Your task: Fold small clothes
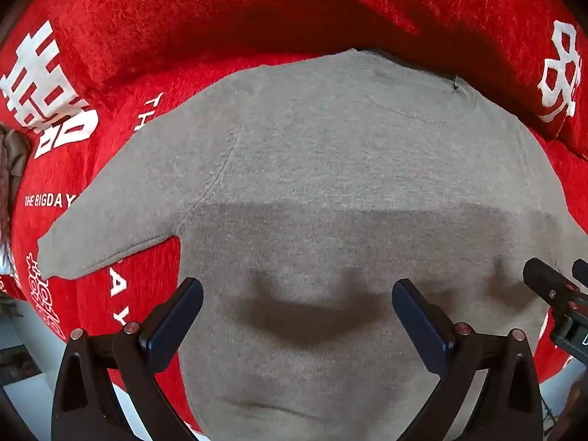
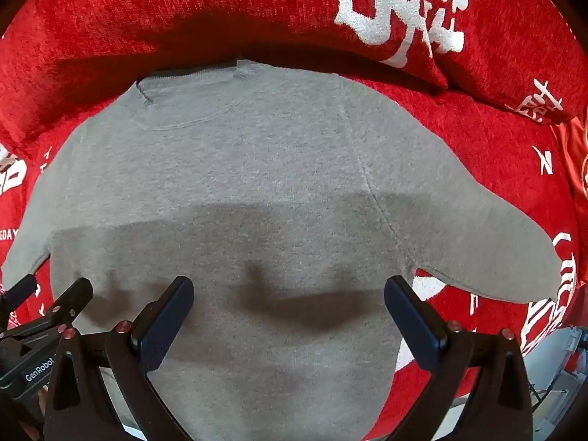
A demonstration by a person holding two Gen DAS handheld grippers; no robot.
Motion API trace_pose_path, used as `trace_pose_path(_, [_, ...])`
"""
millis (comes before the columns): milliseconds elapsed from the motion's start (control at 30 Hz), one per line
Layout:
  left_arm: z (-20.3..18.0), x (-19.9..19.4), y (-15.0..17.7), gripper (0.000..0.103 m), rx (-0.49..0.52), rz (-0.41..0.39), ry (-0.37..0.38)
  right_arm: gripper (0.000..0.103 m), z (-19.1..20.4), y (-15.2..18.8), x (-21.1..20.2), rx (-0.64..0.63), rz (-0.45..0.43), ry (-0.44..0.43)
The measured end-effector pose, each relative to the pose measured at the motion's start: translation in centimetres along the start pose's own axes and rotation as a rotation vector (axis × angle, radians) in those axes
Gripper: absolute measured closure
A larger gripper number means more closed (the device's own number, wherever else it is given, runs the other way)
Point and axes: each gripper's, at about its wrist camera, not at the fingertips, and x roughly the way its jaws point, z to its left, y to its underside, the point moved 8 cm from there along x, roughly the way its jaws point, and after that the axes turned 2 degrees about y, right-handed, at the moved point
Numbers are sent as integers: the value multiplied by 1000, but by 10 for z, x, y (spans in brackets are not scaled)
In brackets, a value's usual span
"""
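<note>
**Grey sweater spread flat, both claws open above its lower body**

The grey sweater [image 1: 330,191] lies face up on a red blanket [image 1: 183,18] with white lettering, collar [image 1: 400,84] away from the claws, hem nearest them; its long axis runs straight ahead of both. The left claw [image 1: 297,316] and the right claw [image 2: 290,312] hang side by side over the lower torso, jaws spread wide, nothing between them; whether either touches the cloth cannot be told. Each sleeve points outward and slightly back toward the hem: the left sleeve [image 1: 121,220] lies on the left claw's side, the right sleeve [image 2: 477,242] on the right claw's, so each claw is judged nearer its own sleeve for a first inward fold. The left wrist view alone shows the left cuff in full; the right wrist view alone shows the right cuff, and the neighbouring claw enters each frame at its inner edge
</note>
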Motion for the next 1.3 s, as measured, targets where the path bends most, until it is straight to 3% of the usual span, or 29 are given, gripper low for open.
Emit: trace_pose_path(1300, [8,-3,4,0,-9,-14,6,0,6,-5,1,-19,-1,-2])
